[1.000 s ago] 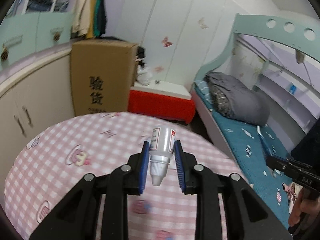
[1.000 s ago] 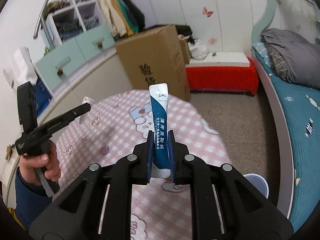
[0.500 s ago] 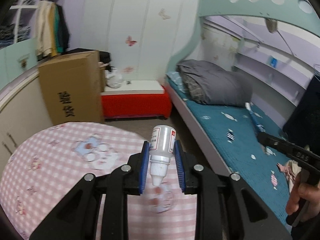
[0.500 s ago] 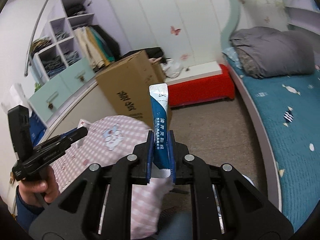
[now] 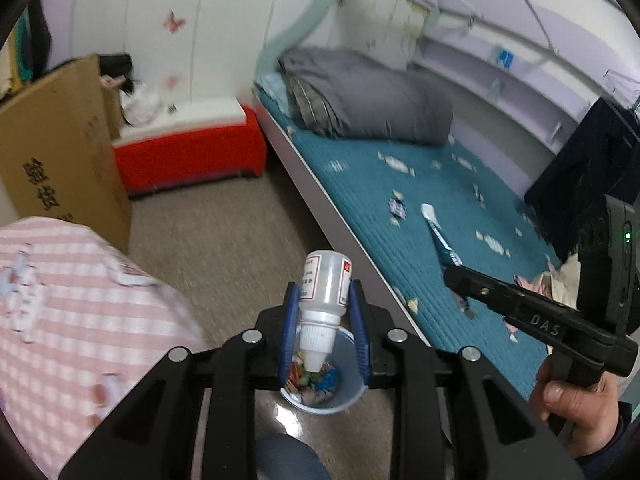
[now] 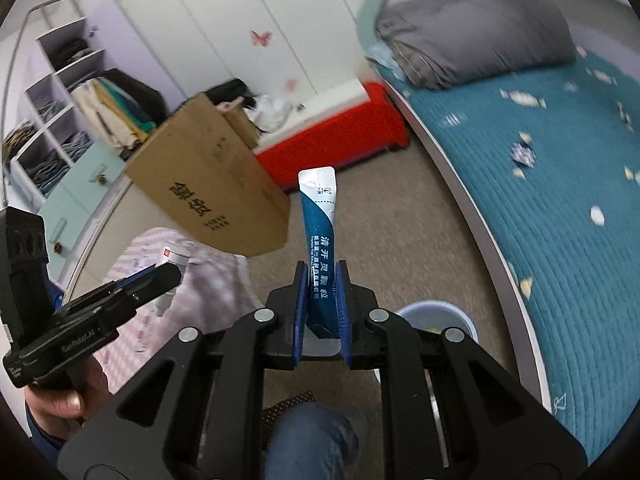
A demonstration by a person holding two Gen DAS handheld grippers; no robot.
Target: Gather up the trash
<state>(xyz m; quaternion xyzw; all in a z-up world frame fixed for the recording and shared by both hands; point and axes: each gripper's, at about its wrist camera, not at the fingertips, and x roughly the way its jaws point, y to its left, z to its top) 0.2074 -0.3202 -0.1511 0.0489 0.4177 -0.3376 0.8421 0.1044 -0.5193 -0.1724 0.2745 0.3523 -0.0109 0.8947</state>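
My left gripper (image 5: 325,300) is shut on a small white dropper bottle (image 5: 325,296) with a red-and-white label, its nozzle pointing back at the camera. Just below it on the floor stands a pale blue trash bin (image 5: 344,398) with colourful wrappers inside. My right gripper (image 6: 321,276) is shut on a blue and white sachet (image 6: 320,236) that sticks up between the pads. The same bin (image 6: 438,312) shows behind the right gripper, partly hidden by it. In the left wrist view the right gripper (image 5: 452,274) comes in from the right, sachet (image 5: 438,236) in front of it.
A round table with a pink checked cloth (image 5: 60,312) is at the left. A cardboard box (image 6: 212,196) and a red bench (image 6: 340,136) stand behind it. A bed with a teal cover (image 5: 420,208) and grey duvet (image 5: 368,96) runs along the right. A knee (image 6: 312,436) is below.
Both grippers have swung right, off the table and over the floor beside the bed, and tilted downward. The blue bin has come into view under them. Both still grip their items.
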